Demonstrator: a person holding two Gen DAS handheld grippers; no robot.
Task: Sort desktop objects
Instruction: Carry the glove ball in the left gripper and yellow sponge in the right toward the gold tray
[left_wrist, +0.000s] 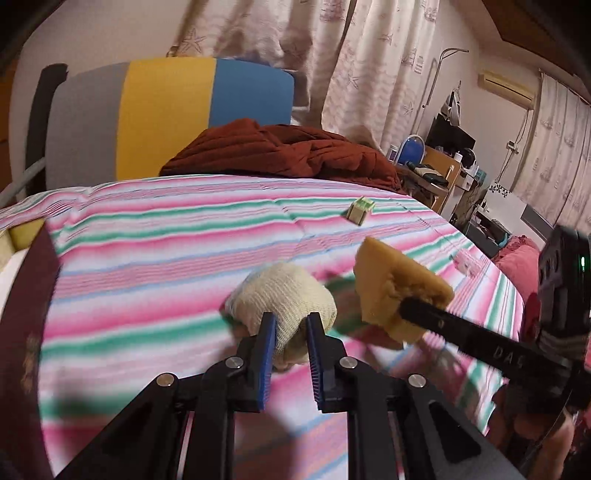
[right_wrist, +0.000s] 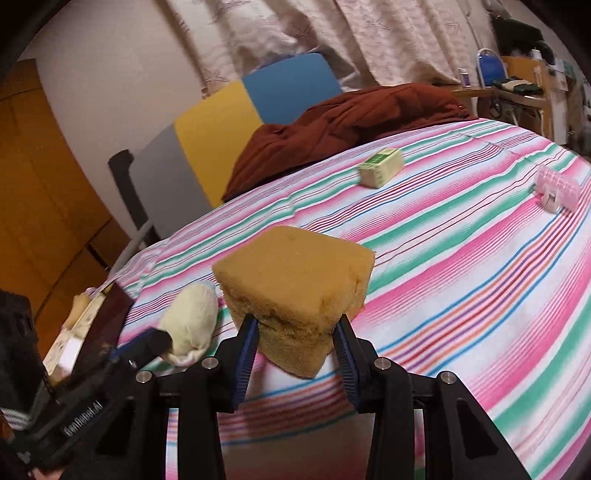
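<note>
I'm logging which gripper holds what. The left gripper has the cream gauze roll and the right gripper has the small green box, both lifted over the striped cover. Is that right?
Not quite. The right gripper is shut on the tan sponge, not the small green box, which lies untouched on the striped cover, as the right wrist view shows. The left gripper does hold the cream gauze roll.
</note>
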